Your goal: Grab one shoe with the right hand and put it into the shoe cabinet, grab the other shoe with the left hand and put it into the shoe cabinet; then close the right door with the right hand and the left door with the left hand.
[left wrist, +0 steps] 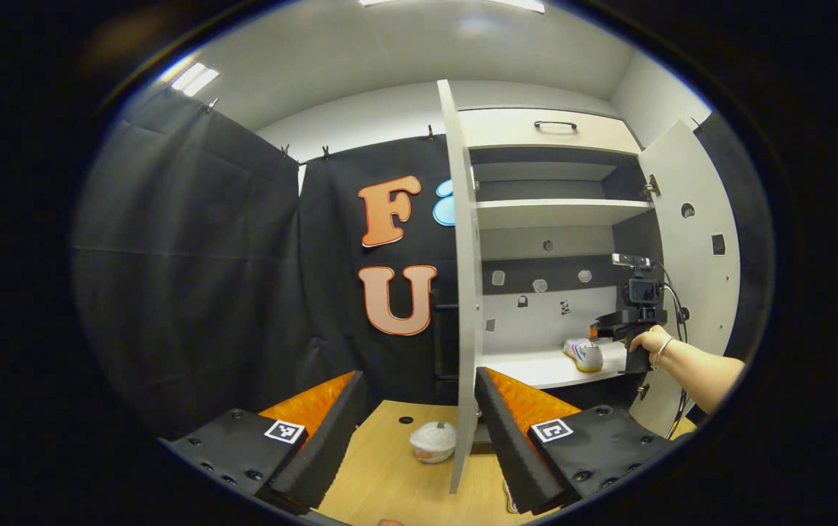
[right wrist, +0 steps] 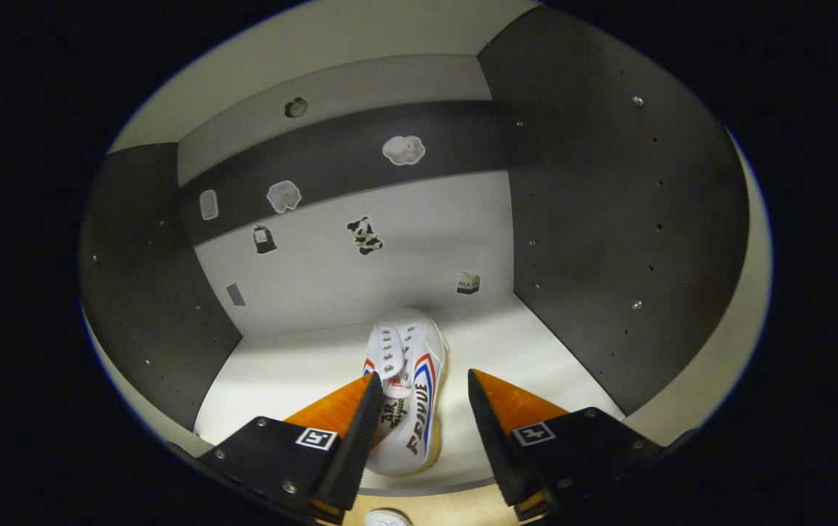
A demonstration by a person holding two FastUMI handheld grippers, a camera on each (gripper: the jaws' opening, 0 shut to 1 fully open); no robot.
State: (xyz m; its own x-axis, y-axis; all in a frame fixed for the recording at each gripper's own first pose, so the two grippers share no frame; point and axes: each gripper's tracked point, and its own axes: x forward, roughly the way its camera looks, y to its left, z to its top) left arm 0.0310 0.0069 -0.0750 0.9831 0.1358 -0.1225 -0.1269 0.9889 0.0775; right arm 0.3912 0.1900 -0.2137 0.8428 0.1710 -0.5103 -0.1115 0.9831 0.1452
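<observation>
Right gripper spread wide over the shelved shoe, lower centre.
Left gripper wide, empty; your second shoe, lower centre: light, soft canvas. Pinch its collar.

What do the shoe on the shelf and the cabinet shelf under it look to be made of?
Shoe: likely white canvas, matte woven look, metal eyelets along the lacing and a paler, rubber-like sole edge. Cabinet shelf: probably laminated board, smooth matte white surface with a clean straight front edge; the core is hidden.
</observation>
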